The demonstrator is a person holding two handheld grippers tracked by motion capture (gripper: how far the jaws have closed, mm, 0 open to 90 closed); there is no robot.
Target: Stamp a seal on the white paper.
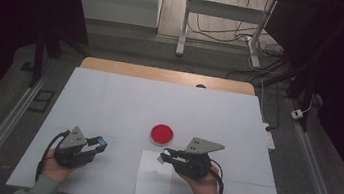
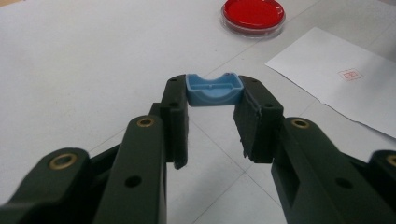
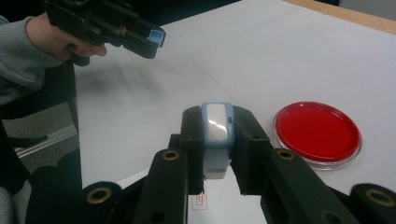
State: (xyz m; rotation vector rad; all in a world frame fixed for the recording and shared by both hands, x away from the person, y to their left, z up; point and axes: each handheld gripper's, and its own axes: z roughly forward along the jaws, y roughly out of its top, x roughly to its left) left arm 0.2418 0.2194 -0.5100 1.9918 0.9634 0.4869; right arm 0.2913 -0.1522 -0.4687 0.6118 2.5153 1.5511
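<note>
In the high view, the left claw [image 1: 100, 143] is gripping a small blue cap [image 1: 102, 143] at its tips, and the right claw [image 1: 164, 156] is gripping a stamp [image 1: 162, 158] over the near part of a white sheet [image 1: 154, 181]. Both are hovering above the surface [image 1: 109, 99]. A red dish [image 1: 161, 134] is sitting just beyond the sheet, near the right claw; swinging the stamp forward is likely to knock it.

In the left gripper view, the left claw [image 2: 214, 95] is clamping the cap [image 2: 214, 89] only by its ends, right at the tips. The hold is looking shallow, so a twist or bump is liable to let the cap pop out and drop. The dish [image 2: 253, 15] is lying ahead, and the sheet [image 2: 343, 86], bearing a faint red mark [image 2: 350, 74], is lying to the right, well clear.

In the right gripper view, the right claw [image 3: 217, 135] is clamped on the stamp [image 3: 217, 137], whose pale face is pointing up and away. If the inked end is touching anything on the way, it is probably going to smear. The dish [image 3: 317, 133] is sitting close on the right. The left claw [image 3: 156, 39] is holding the cap [image 3: 156, 37] farther off; bringing the two together off-line is risking a jam or a slip. Nothing is standing between them.
</note>
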